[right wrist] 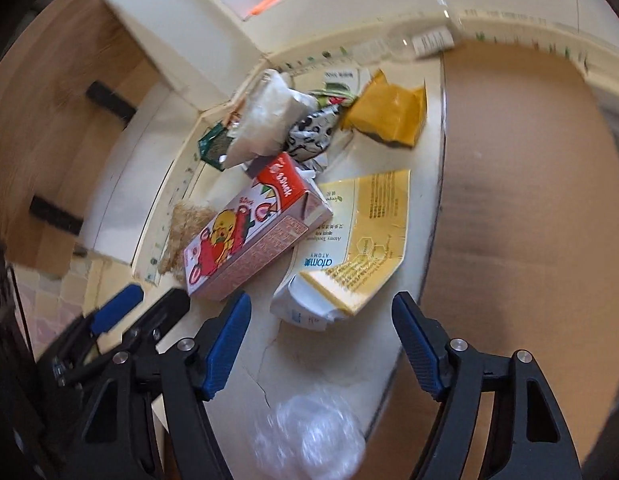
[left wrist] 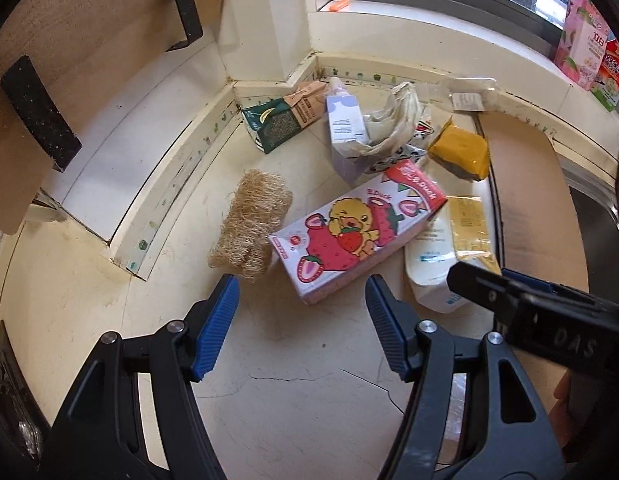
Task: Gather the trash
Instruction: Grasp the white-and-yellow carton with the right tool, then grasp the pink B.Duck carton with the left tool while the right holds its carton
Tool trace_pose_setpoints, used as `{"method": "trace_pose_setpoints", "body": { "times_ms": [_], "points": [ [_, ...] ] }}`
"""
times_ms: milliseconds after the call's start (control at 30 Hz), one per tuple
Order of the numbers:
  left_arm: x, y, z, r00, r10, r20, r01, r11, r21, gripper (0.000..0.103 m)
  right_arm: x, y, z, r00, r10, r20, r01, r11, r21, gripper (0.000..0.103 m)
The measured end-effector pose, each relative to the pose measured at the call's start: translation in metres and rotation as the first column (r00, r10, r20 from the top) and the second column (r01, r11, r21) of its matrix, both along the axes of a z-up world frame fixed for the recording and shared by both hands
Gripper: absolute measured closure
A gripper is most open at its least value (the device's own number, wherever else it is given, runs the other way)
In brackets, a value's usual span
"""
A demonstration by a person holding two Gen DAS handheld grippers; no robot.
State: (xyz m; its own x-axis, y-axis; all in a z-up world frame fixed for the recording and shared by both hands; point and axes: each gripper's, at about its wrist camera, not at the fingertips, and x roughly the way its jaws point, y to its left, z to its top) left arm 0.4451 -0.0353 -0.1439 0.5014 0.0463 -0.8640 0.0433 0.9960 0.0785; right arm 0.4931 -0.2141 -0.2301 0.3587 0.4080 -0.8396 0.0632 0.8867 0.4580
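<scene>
Trash is lying heaped on a cream counter (left wrist: 269, 380) in the corner under a window. Nearest the left gripper (left wrist: 301, 312) a pink strawberry carton (left wrist: 349, 236) is lying on its side, one end resting over a white and yellow toothpaste box (right wrist: 361, 240). Just beside the carton's other end a straw-coloured loofah (left wrist: 249, 226) is sitting. Further back, a green and tan carton (left wrist: 283, 120), a pale blue carton (left wrist: 343, 132), crumpled paper (left wrist: 393, 116) and a yellow packet (left wrist: 463, 150) are lying close together, with a clear plastic bottle (left wrist: 465, 94) against the backsplash behind them. A sheet of brown cardboard (left wrist: 525, 200) is lying at the right edge of the counter.

The left gripper is hovering with its blue pads apart and nothing between them, the strawberry carton just ahead of its tips. The right gripper (right wrist: 321, 312) is also standing wide, nothing pressed between its pads; the crushed near end of the toothpaste box is lying just ahead of its fingertips. A bit of clear plastic wrap (right wrist: 309, 436) is lying on the counter below that gripper. In the left wrist view the right gripper (left wrist: 481, 284) is reaching in over the toothpaste box.
</scene>
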Motion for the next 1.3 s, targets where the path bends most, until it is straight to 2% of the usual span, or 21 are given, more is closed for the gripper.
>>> {"method": "trace_pose_setpoints", "body": {
  "times_ms": [133,167,233,300,333,533,733,933,1100,1200,1300],
  "points": [
    [0.003,0.004,-0.001,1.000,-0.002,-0.005,0.002,1.000,0.010,0.040,0.011,0.003,-0.014,0.999,-0.025,-0.038,0.027,0.999,0.038,0.029],
    [0.003,0.004,-0.001,1.000,-0.002,-0.004,0.002,1.000,0.013,0.040,0.013,0.005,-0.016,0.999,-0.029,-0.045,0.031,0.999,0.041,0.032],
    [0.003,0.005,-0.001,1.000,-0.005,-0.003,0.006,1.000,0.018,0.040,0.017,0.006,-0.021,0.998,-0.034,-0.047,0.036,0.998,0.055,0.043],
    [0.003,0.007,0.000,1.000,-0.007,-0.002,0.007,1.000,0.020,0.040,0.021,0.008,-0.025,0.997,-0.032,-0.065,0.038,0.995,0.089,0.060],
    [0.003,0.007,0.001,1.000,-0.008,-0.003,0.008,1.000,0.022,0.040,0.021,0.008,-0.025,0.997,-0.037,-0.069,0.044,0.994,0.099,0.062],
    [0.005,0.004,0.005,0.999,-0.039,-0.018,0.039,0.999,-0.002,0.040,0.007,0.006,-0.002,0.999,-0.041,0.009,0.041,0.998,0.041,0.064],
    [0.016,-0.001,0.003,0.992,-0.106,-0.071,0.100,0.991,-0.085,0.040,-0.014,-0.015,0.021,0.996,-0.058,0.061,0.057,0.998,0.006,0.065],
    [0.035,-0.014,-0.005,0.968,-0.229,-0.105,0.217,0.969,-0.116,0.040,-0.032,-0.036,0.036,0.993,-0.071,0.095,0.073,0.997,-0.022,0.065],
    [0.055,-0.029,-0.020,0.924,-0.352,-0.148,0.350,0.936,-0.036,0.040,-0.037,-0.048,0.034,0.993,-0.077,0.094,0.078,0.997,-0.009,0.065],
    [0.063,-0.036,-0.030,0.907,-0.386,-0.170,0.397,0.917,0.033,0.040,-0.038,-0.048,0.029,0.992,-0.079,0.102,0.081,0.997,-0.009,0.065],
    [0.067,-0.044,-0.037,0.882,-0.436,-0.177,0.453,0.889,0.069,0.038,-0.038,-0.048,0.025,0.992,-0.082,0.099,0.083,0.997,-0.001,0.065]
  ]
}}
